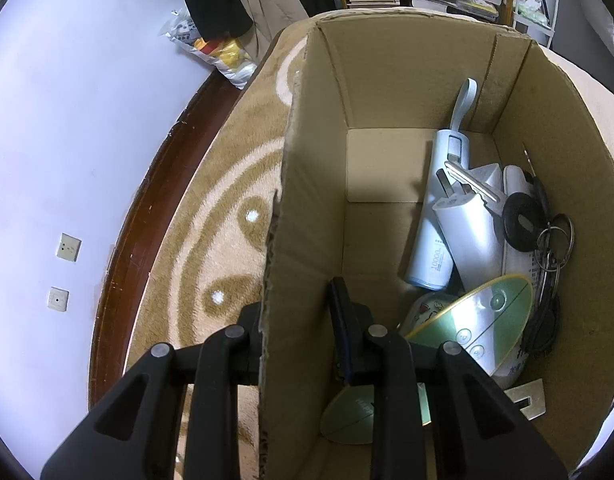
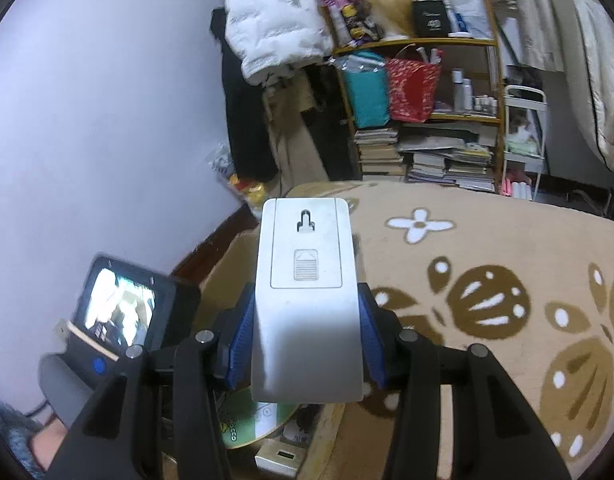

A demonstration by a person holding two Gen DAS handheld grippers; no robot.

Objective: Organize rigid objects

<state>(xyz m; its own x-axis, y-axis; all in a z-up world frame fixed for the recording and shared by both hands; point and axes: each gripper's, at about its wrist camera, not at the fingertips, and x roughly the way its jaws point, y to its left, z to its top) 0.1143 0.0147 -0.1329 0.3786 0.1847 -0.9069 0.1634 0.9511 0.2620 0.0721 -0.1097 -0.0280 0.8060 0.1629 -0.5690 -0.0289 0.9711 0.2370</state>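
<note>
We grip the remote [image 2: 305,300] in our right gripper [image 2: 305,344], blue pads closed on its sides, long axis pointing straight ahead. The box [image 1: 547,128] sits just below it, holding a power bank [image 1: 435,216] and keys [image 1: 527,220]. Our left gripper [image 1: 299,332] straddles and pinches the box's near wall.
</note>
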